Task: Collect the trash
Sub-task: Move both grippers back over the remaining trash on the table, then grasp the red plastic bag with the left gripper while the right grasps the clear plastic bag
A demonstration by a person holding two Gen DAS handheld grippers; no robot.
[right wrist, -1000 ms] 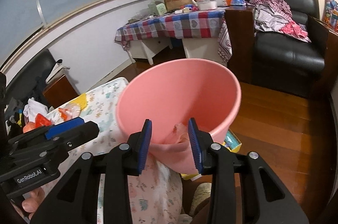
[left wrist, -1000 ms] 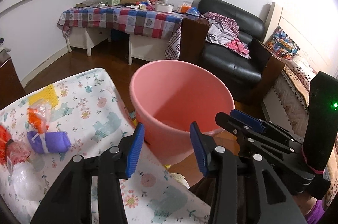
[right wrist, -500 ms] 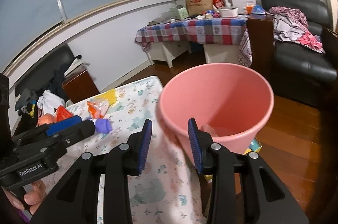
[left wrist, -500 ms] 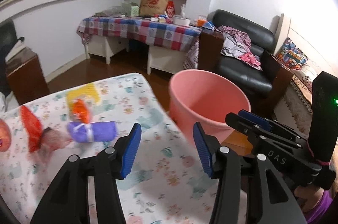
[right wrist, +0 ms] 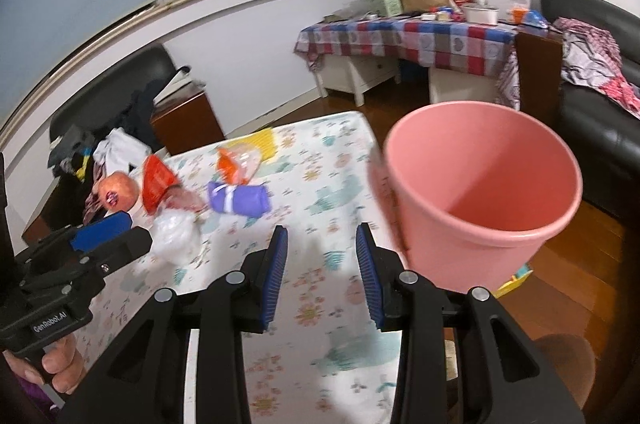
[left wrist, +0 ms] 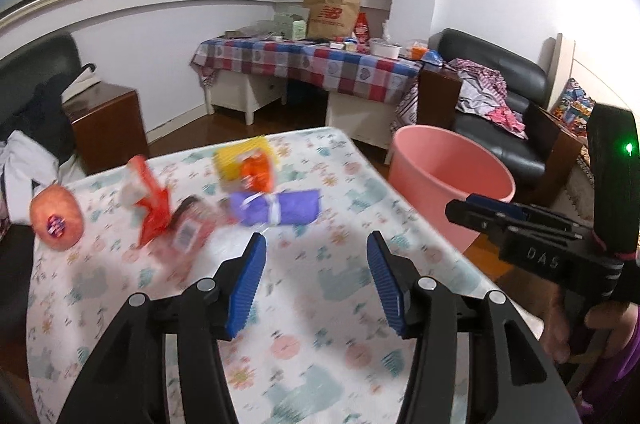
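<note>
Worktop (left wrist: 328, 308) with white floral cloth, near edge cut off in both views.

Far left: round peach-coloured fruit with sticker (left wrist: 57, 221), near the left edge.

Next right: red crinkled plastic wrapper (left wrist: 154, 202), blurred; print illegible. A barcode-labelled clear packet (left wrist: 188, 232) lies against it, smeared in the left wrist view.

White crumpled clear plastic bag (right wrist: 176, 234): plain in the right wrist view only; in the left it is lost in blur.

Centre: purple rolled packet tied with white band (left wrist: 276, 207), lying flat. Behind it, touching, orange-and-clear plastic wrapper (left wrist: 256, 173) on a yellow flat piece (left wrist: 232, 160), partly covered.

Left tool (left wrist: 316, 282): blue pads apart, holding nothing, above the cloth near the purple packet.

Right tool (right wrist: 322, 274): pads apart, holding nothing.

Far right: pink round plastic bucket (left wrist: 448, 180), beside the worktop's right edge. The right wrist view looks into it; the bottom is cut off from sight.
</note>
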